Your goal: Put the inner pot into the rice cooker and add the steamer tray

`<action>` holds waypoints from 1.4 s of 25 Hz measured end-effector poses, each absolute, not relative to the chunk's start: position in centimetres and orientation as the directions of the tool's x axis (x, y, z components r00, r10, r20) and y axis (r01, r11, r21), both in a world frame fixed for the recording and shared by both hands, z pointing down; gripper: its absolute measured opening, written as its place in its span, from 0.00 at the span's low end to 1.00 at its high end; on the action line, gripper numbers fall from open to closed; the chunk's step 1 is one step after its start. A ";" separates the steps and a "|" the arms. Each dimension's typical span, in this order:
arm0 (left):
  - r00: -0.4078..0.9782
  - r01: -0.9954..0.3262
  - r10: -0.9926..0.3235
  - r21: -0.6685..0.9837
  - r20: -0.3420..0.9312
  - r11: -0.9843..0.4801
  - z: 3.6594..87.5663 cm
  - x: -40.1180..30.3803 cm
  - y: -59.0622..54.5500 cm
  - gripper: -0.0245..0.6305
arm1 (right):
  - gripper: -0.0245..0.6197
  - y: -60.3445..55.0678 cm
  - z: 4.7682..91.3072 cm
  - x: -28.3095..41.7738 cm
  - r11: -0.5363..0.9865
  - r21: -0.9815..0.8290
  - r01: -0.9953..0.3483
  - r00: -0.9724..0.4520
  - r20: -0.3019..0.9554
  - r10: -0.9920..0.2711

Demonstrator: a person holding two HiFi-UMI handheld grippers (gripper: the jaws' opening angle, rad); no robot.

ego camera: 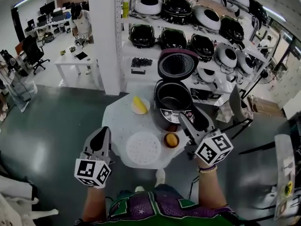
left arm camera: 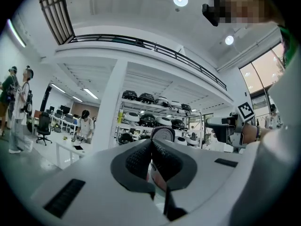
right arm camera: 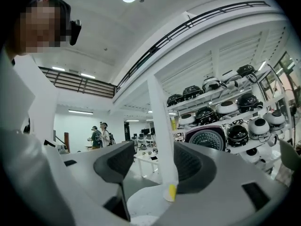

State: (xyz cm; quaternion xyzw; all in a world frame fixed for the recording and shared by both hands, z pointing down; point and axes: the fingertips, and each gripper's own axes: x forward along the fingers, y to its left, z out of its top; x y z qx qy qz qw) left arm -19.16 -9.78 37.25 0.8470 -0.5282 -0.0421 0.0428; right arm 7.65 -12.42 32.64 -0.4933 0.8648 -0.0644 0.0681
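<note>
The black rice cooker (ego camera: 165, 115) stands on the far side of the round white table (ego camera: 115, 121), its lid (ego camera: 177, 63) raised. A dark inner pot (ego camera: 172, 98) sits inside it. The white perforated steamer tray (ego camera: 143, 148) lies flat on the table's near side. My right gripper (ego camera: 193, 118) hovers by the cooker's front right, open, with nothing between its pads (right arm camera: 117, 161). My left gripper (ego camera: 101, 134) hangs left of the tray, beyond the table's edge, shut and empty. In the left gripper view its pads (left arm camera: 141, 157) meet, with the lid (left arm camera: 163, 133) seen beyond them.
A white bowl with a yellow item (ego camera: 139, 105) stands left of the cooker, and a small bowl with something orange (ego camera: 171, 140) sits between cooker and tray. Shelves of rice cookers (ego camera: 188, 27) and a white pillar (ego camera: 106, 36) rise behind. A chair (ego camera: 240, 107) stands at the right.
</note>
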 end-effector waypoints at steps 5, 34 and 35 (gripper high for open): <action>0.454 -0.882 -0.891 0.134 -0.018 -0.453 38.5 -19.6 -8.7 0.07 | 0.54 -10.8 33.1 6.6 0.499 -0.143 -0.855 -0.497 -0.052 -0.866; 0.466 -0.884 -0.881 0.079 0.080 -0.461 44.1 -19.5 -7.8 0.07 | 0.59 -9.1 63.6 3.4 0.368 -0.236 -0.899 -0.436 0.445 -0.782; 0.471 -0.882 -0.878 0.077 0.085 -0.465 44.4 -19.2 -7.6 0.07 | 0.59 -9.0 64.8 3.5 0.360 -0.237 -0.902 -0.431 0.463 -0.775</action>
